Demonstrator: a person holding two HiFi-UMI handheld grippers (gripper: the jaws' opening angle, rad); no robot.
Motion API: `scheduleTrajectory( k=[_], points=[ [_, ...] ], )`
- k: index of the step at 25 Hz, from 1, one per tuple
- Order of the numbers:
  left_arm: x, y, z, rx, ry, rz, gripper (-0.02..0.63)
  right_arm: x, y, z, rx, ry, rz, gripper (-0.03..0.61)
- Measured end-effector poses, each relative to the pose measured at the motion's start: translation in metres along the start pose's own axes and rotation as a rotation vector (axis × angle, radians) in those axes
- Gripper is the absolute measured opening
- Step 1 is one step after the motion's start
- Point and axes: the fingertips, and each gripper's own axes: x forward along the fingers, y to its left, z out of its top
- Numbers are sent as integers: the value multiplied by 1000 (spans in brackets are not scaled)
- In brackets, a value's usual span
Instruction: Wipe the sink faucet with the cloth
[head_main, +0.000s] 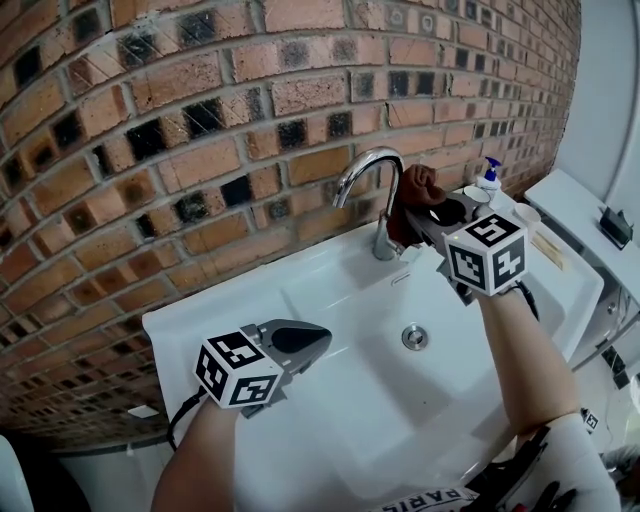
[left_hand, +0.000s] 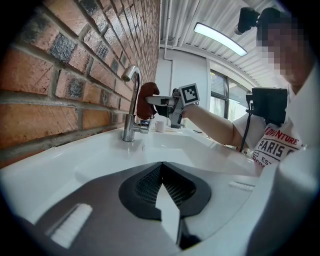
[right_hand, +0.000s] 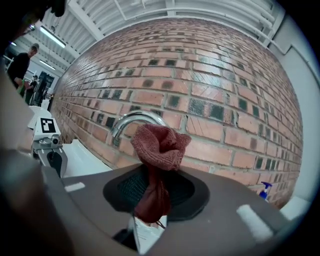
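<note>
A chrome gooseneck faucet (head_main: 368, 180) stands at the back of the white sink (head_main: 250, 300), against the brick wall. My right gripper (head_main: 420, 212) is shut on a reddish-brown cloth (head_main: 416, 188), whose bunched end sits right beside the faucet's neck; I cannot tell whether it touches. In the right gripper view the cloth (right_hand: 157, 152) sticks up from the jaws in front of the curved spout (right_hand: 131, 120). My left gripper (head_main: 312, 340) is shut and empty, hovering over the sink's front left. From the left gripper view, the faucet (left_hand: 131, 100) and cloth (left_hand: 146, 99) are far ahead.
The basin has a round drain (head_main: 415, 337) in its middle. A spray bottle (head_main: 489, 177) and a white cup (head_main: 477, 197) stand on the sink's back right corner. A white toilet tank (head_main: 585, 215) lies to the right. A brick wall (head_main: 200, 110) runs close behind the faucet.
</note>
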Motion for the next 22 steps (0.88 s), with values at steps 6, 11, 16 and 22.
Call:
scheduleTrajectory(
  k=[6, 11, 16, 22],
  points=[
    [0, -1, 0, 0, 0, -1, 5, 11, 30, 10, -62, -10, 45, 95],
    [0, -1, 1, 0, 0, 0, 5, 34, 29, -12, -59, 60, 28, 95],
    [1, 0, 1, 0, 0, 1, 5, 44, 26, -28, -63, 113, 21, 97],
    [0, 0, 1, 0, 0, 1, 5, 47, 21, -32, -34, 124, 19, 97]
  ],
)
